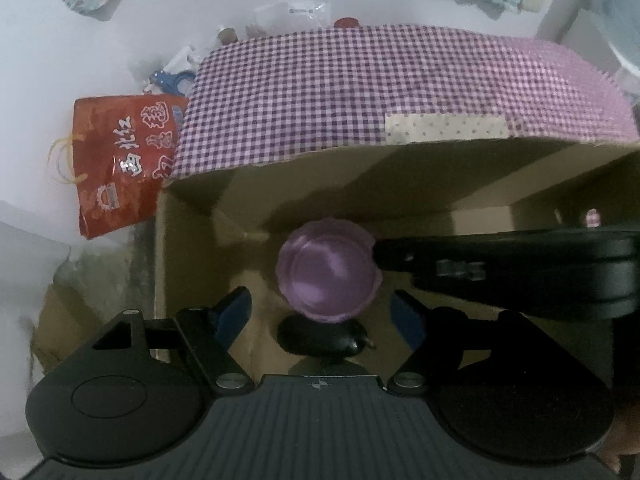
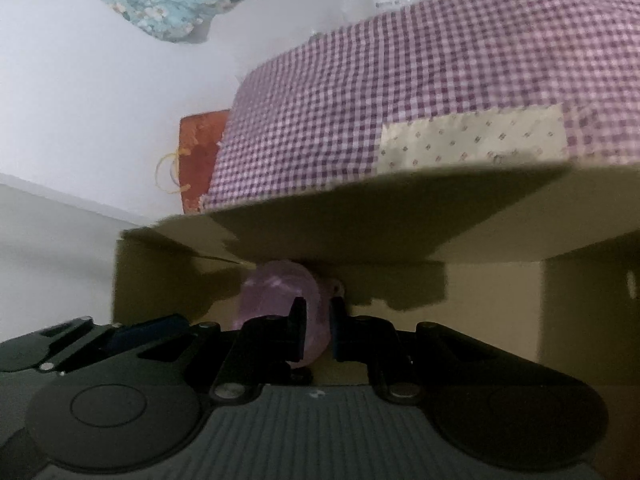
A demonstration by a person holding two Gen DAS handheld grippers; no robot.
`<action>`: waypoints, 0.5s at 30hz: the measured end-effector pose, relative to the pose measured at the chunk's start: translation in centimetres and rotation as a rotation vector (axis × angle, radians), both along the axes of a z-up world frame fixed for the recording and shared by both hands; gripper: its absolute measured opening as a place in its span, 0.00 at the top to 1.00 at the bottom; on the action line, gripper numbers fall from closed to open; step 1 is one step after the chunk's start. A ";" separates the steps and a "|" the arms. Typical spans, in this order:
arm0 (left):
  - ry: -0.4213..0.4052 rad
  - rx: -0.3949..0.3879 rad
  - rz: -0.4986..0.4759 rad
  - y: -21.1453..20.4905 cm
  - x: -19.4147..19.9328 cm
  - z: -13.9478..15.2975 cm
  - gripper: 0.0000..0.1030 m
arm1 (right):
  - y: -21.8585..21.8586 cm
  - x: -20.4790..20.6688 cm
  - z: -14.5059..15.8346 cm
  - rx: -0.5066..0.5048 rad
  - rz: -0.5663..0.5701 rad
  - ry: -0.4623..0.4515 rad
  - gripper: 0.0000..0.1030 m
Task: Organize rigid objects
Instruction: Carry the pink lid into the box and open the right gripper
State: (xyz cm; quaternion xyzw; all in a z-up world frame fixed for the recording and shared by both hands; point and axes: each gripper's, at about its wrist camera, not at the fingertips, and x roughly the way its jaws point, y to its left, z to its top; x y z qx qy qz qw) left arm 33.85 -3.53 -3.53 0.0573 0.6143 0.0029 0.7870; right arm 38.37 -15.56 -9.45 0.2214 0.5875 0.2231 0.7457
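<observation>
**Setting the purple bowl down inside the cardboard box**

My right hand-held gripper (image 2: 318,332) is clamped on the rim of the purple bowl (image 1: 328,270), jaws nearly together with the thin edge pinched between them. The bowl is low inside the cardboard box (image 1: 192,248), near its far-left corner; whether it already rests on the floor of the box I cannot tell. A black rounded object (image 1: 324,338) lies just beside it, on the near side, and may be touching its rim.

My left hand-held gripper (image 1: 322,314) hangs above them with its jaws apart and nothing between the blue pads (image 1: 234,310).

As I judge it, the placing step is nearly done; next comes releasing the rim and lifting the right hand-held gripper straight out.

Room is tight. The gingham-covered flap (image 1: 360,88) overhangs the far side, and the left wall is near the bowl. The open way out is upward and toward me.
</observation>
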 end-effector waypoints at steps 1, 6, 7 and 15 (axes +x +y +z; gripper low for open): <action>-0.005 -0.014 0.005 0.1 -0.3 0.4 0.26 | -0.5 -0.2 0.7 0.004 -0.001 -0.012 0.87; -0.039 -0.078 0.029 0.8 -2.2 3.2 0.26 | -3.3 -2.3 4.8 0.046 -0.027 -0.070 0.87; -0.047 -0.094 0.033 1.0 -2.7 3.9 0.26 | -4.0 -2.9 5.6 0.061 -0.032 -0.079 0.87; -0.146 -0.209 0.013 1.3 -8.5 10.0 0.26 | -9.2 -9.3 11.2 0.208 -0.059 -0.169 0.87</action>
